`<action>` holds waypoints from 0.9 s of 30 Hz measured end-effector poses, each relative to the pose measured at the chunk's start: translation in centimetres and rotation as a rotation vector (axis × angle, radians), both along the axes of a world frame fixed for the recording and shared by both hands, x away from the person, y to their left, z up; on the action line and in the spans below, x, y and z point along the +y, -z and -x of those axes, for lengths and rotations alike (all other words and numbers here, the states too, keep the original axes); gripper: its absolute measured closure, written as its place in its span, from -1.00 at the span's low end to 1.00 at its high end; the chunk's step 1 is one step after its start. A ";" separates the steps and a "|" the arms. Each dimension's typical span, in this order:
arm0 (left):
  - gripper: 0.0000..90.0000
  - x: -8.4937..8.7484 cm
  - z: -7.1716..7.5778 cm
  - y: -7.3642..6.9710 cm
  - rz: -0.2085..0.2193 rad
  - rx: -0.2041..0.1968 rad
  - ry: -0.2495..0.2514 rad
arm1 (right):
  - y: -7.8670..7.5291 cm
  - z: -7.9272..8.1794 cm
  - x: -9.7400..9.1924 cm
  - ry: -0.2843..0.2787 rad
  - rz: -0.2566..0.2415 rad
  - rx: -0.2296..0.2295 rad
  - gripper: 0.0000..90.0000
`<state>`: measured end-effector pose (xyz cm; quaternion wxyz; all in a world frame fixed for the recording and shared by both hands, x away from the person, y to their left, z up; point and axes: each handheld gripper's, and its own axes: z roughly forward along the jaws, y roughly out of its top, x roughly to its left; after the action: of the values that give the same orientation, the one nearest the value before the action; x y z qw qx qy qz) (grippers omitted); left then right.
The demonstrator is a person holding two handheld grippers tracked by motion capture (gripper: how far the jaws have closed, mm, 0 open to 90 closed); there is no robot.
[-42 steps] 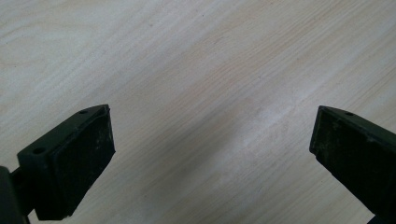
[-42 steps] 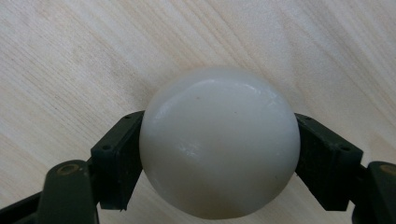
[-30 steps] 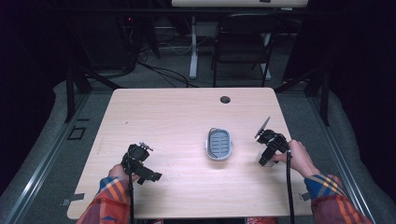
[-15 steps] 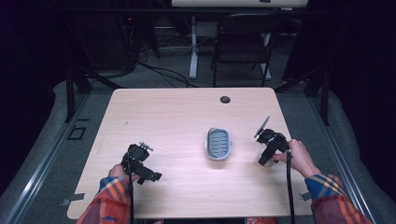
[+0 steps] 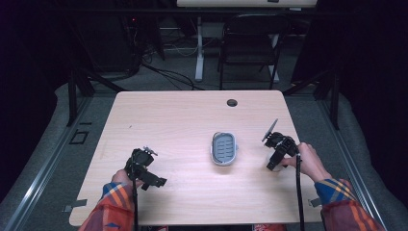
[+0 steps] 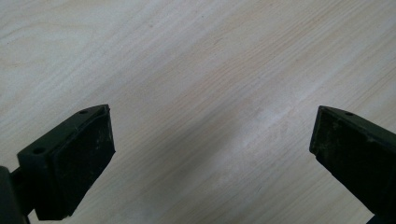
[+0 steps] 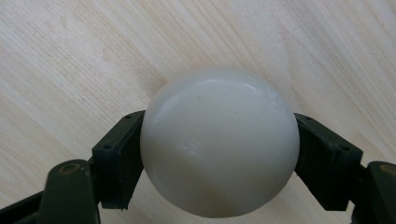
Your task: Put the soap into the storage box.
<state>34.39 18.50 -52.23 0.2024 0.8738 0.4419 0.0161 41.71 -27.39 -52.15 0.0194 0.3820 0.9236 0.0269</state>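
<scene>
Two jaws of the right gripper (image 7: 219, 154) clamp a glossy white, perhaps soap, ball (image 7: 219, 142); left gripper (image 6: 210, 154) wide.

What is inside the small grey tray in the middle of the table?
The grey tray shows a dark ribbed floor and nothing lying in it, seen from the high view. What lies under the tray is covered. The white round object sits in the right gripper's jaws.

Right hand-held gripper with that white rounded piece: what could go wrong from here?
1. The white rounded piece is smooth and curved, and the right hand-held gripper pinches it only at its two sides; it could squirt out.
2. If dropped, it might roll on the table, whose right edge is close.
3. The small grey tray is a narrow target; a placement there could miss. The left hand-held gripper is open, far off.
</scene>
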 end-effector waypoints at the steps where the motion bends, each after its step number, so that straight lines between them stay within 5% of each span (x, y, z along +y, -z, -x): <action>1: -1.00 0.0 0.0 0.0 0.000 0.000 0.000 | -0.1 0.0 0.1 -0.001 -0.005 0.001 -0.47; 27: -1.00 0.0 0.0 0.0 -0.002 -0.003 0.004 | -1.9 -1.1 2.1 -0.039 0.005 -0.016 -0.47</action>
<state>34.38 18.53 -52.19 0.2020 0.8750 0.4397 0.0174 42.81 -25.34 -50.24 0.0272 0.3634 0.9308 0.0281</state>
